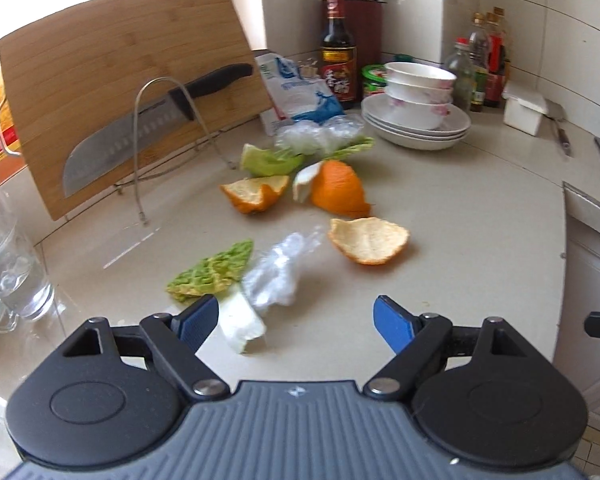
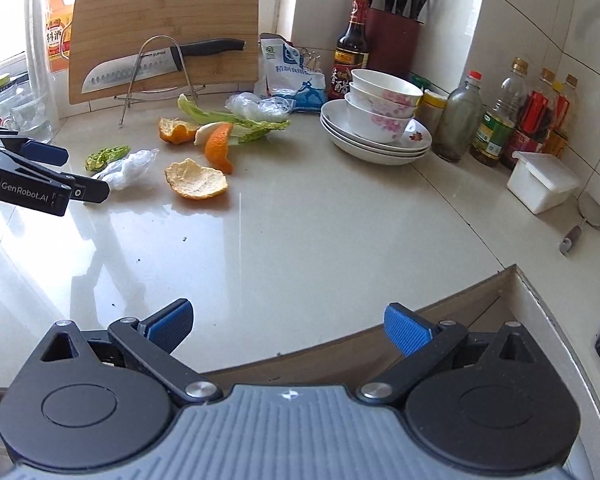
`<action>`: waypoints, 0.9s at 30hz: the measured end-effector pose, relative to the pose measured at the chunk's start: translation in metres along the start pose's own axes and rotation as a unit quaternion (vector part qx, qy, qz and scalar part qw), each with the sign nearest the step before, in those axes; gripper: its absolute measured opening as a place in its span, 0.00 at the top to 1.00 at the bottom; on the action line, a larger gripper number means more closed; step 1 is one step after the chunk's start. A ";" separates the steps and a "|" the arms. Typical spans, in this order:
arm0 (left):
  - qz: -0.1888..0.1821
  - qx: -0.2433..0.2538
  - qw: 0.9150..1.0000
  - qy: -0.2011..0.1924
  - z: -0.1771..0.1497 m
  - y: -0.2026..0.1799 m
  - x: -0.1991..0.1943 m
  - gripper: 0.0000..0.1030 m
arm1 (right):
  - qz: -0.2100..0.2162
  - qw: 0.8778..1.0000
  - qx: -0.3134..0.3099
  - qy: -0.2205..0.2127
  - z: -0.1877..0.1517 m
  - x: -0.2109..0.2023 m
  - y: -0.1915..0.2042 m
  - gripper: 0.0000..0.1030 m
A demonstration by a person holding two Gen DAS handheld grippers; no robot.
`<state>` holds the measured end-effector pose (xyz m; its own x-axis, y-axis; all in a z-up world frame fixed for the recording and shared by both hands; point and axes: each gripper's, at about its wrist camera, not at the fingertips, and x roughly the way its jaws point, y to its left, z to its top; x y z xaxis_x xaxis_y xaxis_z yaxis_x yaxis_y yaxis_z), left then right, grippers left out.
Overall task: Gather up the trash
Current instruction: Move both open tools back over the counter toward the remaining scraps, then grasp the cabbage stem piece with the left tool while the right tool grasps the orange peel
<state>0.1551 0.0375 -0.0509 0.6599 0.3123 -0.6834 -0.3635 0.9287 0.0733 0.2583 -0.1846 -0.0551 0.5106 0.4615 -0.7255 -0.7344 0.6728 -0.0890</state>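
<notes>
Scraps lie on the pale counter (image 1: 480, 216). In the left wrist view my left gripper (image 1: 296, 322) is open just above a green-and-white cabbage piece (image 1: 216, 276) and a crumpled clear plastic wrap (image 1: 278, 272). Beyond lie orange peels (image 1: 370, 240) (image 1: 256, 194) (image 1: 338, 188), a lettuce leaf (image 1: 272, 160) and more clear plastic (image 1: 320, 132). In the right wrist view my right gripper (image 2: 288, 326) is open and empty over the counter's near edge; the left gripper (image 2: 72, 172) shows at the far left beside the wrap (image 2: 126, 168) and peel (image 2: 196, 180).
A bamboo cutting board (image 1: 112, 92) with a knife (image 1: 140, 136) on a wire rack stands at the back left. Stacked bowls and plates (image 2: 380, 124), a vinegar bottle (image 2: 350, 52), a salt bag (image 2: 292, 76), condiment bottles (image 2: 500, 120), a white box (image 2: 544, 180) and glasses (image 1: 8, 264) ring the counter.
</notes>
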 end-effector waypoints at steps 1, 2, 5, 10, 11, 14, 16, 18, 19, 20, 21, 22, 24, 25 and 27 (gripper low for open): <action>0.004 -0.008 1.000 0.004 0.000 0.008 0.003 0.19 | 0.002 1.000 -0.003 0.001 0.003 0.003 0.002 0.00; 0.005 -0.019 1.000 0.007 0.001 0.017 0.007 0.20 | 0.002 1.000 -0.004 0.002 0.004 0.005 0.003 0.00; 0.014 -0.044 0.999 0.012 0.004 0.039 0.015 0.20 | 0.005 1.000 -0.008 0.008 0.010 0.014 0.007 0.00; 0.020 -0.055 0.998 0.029 0.003 0.058 0.034 0.25 | 0.007 1.000 -0.013 0.015 0.019 0.026 0.012 0.00; 0.017 -0.057 0.998 0.036 0.002 0.059 0.038 0.26 | 0.007 1.000 -0.015 0.015 0.020 0.028 0.013 0.00; 0.002 -0.072 0.996 0.056 -0.002 0.064 0.049 0.26 | 0.008 1.000 -0.019 0.016 0.025 0.032 0.017 0.00; -0.002 -0.076 0.995 0.063 -0.004 0.066 0.051 0.26 | 0.009 1.000 -0.020 0.016 0.027 0.034 0.018 0.00; 0.000 -0.065 0.996 0.068 -0.004 0.066 0.050 0.25 | 0.010 1.000 -0.021 0.017 0.029 0.035 0.019 0.00; 0.004 -0.058 0.996 0.069 -0.004 0.067 0.048 0.24 | 0.011 1.000 -0.022 0.018 0.030 0.036 0.019 0.00; 0.009 -0.054 0.996 0.069 -0.003 0.068 0.046 0.24 | 0.012 1.000 -0.023 0.018 0.030 0.036 0.019 0.00; 0.009 -0.052 0.996 0.069 -0.003 0.070 0.044 0.24 | 0.012 0.999 -0.024 0.019 0.030 0.037 0.020 0.00; 0.007 -0.055 0.996 0.070 -0.002 0.072 0.043 0.24 | 0.012 0.999 -0.026 0.019 0.030 0.037 0.020 0.00; -0.004 -0.066 0.995 0.076 -0.001 0.072 0.042 0.25 | 0.015 0.999 -0.026 0.019 0.030 0.039 0.021 0.00; -0.011 -0.068 0.995 0.079 -0.001 0.071 0.044 0.27 | 0.015 0.999 -0.025 0.019 0.030 0.040 0.021 0.00; -0.015 -0.067 0.994 0.082 -0.001 0.065 0.048 0.36 | 0.015 0.999 -0.026 0.019 0.031 0.042 0.022 0.00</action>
<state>0.1629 0.1130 -0.0798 0.5590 0.2386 -0.7941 -0.4373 0.8985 -0.0378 0.2774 -0.1328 -0.0660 0.4723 0.4579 -0.7531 -0.7713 0.6283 -0.1018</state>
